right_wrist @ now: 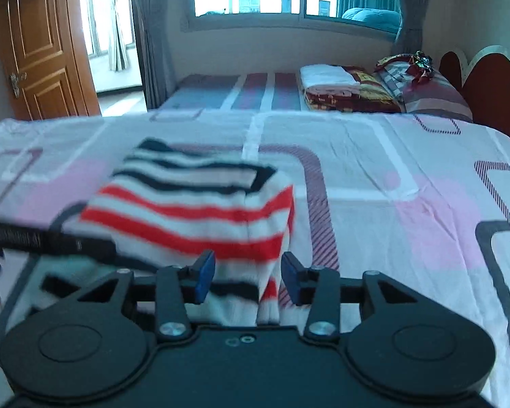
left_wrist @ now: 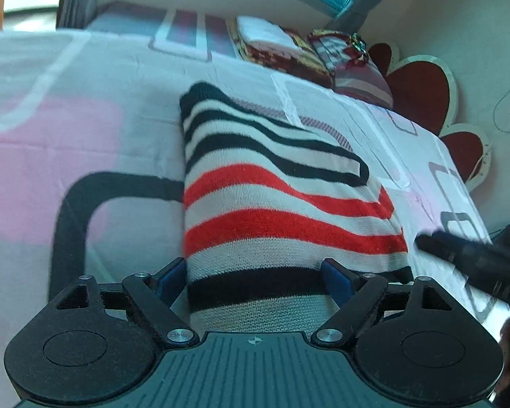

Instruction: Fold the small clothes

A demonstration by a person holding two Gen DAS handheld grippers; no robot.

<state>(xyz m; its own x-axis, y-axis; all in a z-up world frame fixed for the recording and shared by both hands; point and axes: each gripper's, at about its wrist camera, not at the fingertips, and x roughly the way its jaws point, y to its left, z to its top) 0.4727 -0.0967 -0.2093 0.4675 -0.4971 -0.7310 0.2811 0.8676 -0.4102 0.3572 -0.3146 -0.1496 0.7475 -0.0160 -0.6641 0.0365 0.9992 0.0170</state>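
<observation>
The striped knit garment (left_wrist: 282,204) lies folded on the bed (left_wrist: 85,102). My left tongs (left_wrist: 255,282) stand wide around its near end, pads apart from it. My right tongs (right_wrist: 248,275) are half open at its near right corner, not gripping. Judged soft, light and limp; best taken at a folded edge.

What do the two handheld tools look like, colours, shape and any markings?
Both match: the left tool and right tool have matte black bodies with two round hubs, black linkage arms on silver screws, and blue pads on the fingers. The left has a ribbed centre panel with a small crosshair mark. No cables or sleeves are visible.
</observation>
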